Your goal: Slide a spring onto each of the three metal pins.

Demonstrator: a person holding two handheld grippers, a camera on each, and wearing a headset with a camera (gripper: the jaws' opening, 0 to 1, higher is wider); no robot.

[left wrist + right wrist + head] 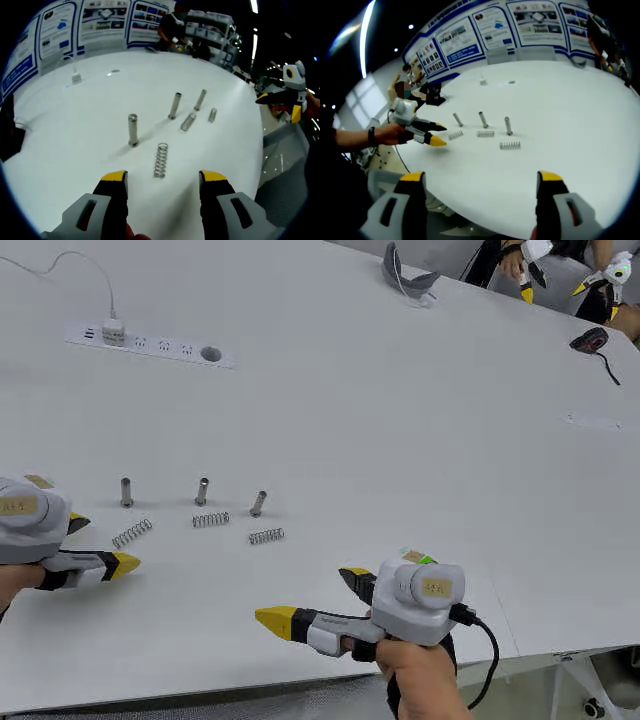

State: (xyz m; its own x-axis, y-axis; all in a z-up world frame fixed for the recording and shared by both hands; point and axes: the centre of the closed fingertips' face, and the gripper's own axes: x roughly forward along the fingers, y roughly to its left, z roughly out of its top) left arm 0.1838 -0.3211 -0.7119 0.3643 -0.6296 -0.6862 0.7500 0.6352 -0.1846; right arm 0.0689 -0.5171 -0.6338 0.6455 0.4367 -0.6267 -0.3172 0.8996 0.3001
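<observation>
3 metal pins stand in a row on the white table (pixel 400 460), as the head view shows: pin 1 (pixel 126 491), pin 2 (pixel 202 490) and pin 3 (pixel 259 503). Pin 3 seems to lean a little, though this may be only the camera angle. 3 springs lie flat on the table, each just in front of its pin and none on a pin: spring 1 (pixel 132 533), spring 2 (pixel 211 519) and spring 3 (pixel 266 536). The left claw (pixel 100 543) is released, its jaws wide apart with nothing between them, and it points at spring 1 from close by. The right claw (pixel 312 597) is also released and empty, nearer to the person and apart from spring 3. A power strip (pixel 150 343) lies at the far side of the table.
</observation>
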